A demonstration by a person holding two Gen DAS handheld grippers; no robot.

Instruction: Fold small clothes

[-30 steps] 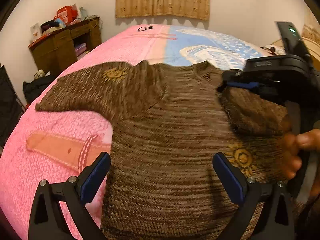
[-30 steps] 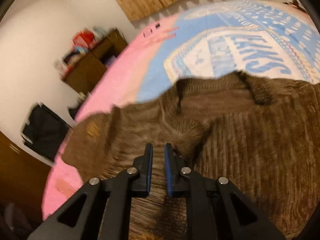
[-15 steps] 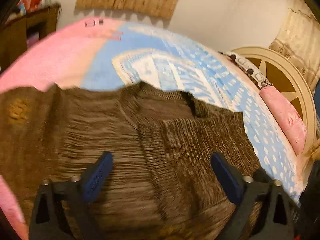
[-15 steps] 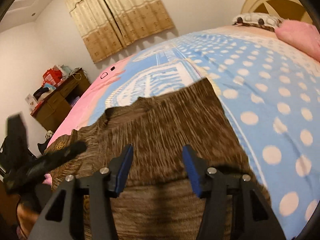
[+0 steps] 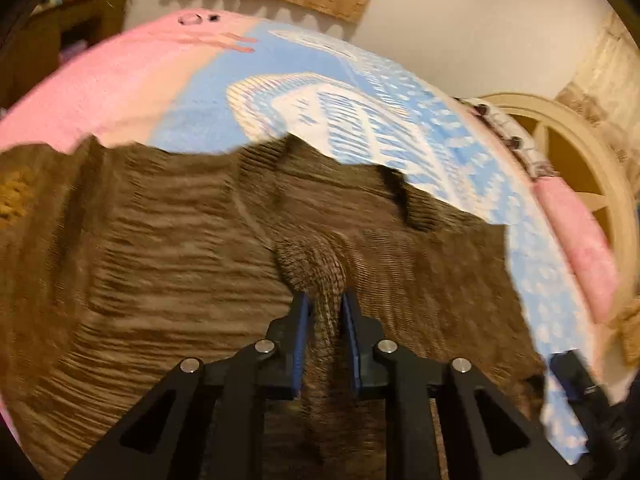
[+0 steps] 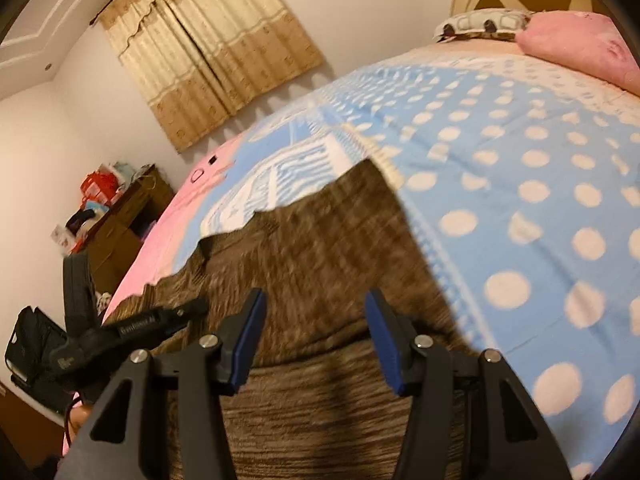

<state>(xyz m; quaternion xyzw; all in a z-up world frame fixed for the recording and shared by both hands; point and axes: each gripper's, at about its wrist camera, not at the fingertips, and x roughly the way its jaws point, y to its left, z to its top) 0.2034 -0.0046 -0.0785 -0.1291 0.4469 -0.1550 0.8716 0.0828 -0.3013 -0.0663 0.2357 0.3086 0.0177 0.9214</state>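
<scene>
A brown knit sweater (image 5: 160,260) lies spread on the bed, its folded sleeve part reaching toward the dotted blue cover (image 6: 320,248). My left gripper (image 5: 323,300) is closing on a raised ridge of the sweater's knit, and the blue pads pinch the bunched fabric between them. That gripper (image 6: 132,328) also shows at the left of the right wrist view. My right gripper (image 6: 314,300) stands open just above the sweater's right part, with nothing held between its fingers.
The bed cover (image 6: 520,208) is blue with white dots and pink on the left side. A pink pillow (image 5: 580,248) and a round headboard (image 5: 580,160) sit at the right. A wooden desk (image 6: 120,224) with clutter and a black bag (image 6: 32,344) stand by the left wall.
My left gripper swung right across the sweater and went from wide open to pinching a ridge of fabric. My right gripper let go of the sleeve, opened and swung toward the sweater's right side.
</scene>
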